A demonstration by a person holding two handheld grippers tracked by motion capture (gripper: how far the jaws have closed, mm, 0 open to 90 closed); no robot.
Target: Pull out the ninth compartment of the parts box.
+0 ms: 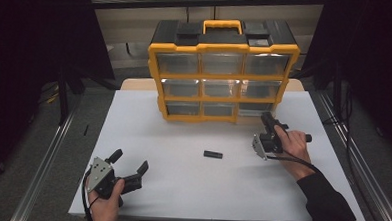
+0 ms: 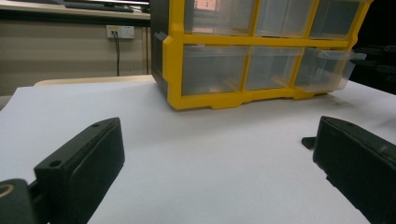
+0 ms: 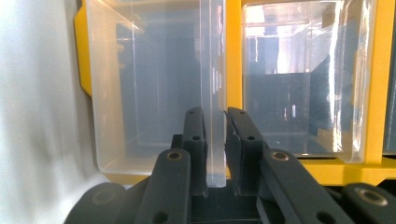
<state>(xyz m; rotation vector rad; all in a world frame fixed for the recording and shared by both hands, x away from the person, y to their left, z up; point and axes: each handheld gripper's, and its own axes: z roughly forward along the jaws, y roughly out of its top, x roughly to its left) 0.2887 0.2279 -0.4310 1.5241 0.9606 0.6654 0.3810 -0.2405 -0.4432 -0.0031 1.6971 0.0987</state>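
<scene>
Bottom-right clear drawer [image 3: 154,93] of the yellow organizer [image 1: 222,71] is sticking out toward the right gripper [image 3: 215,135], whose jaws are pinching its front lip while the left gripper [image 1: 129,163] is idling open near-left.

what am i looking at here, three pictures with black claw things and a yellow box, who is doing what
A person sits at a white table and holds a handheld gripper in each hand; there is no robot arm. The high view looks down from above. The other two pictures come from small cameras riding on each gripper, looking along its black jaws.

On the table stands a yellow drawer cabinet with clear plastic drawers, and a small black block lies in front of it.

The right gripper is shut on the front lip of the bottom right drawer, which sticks out a little. The left gripper rests near the table's front edge, jaws wide open, holding nothing.
</scene>
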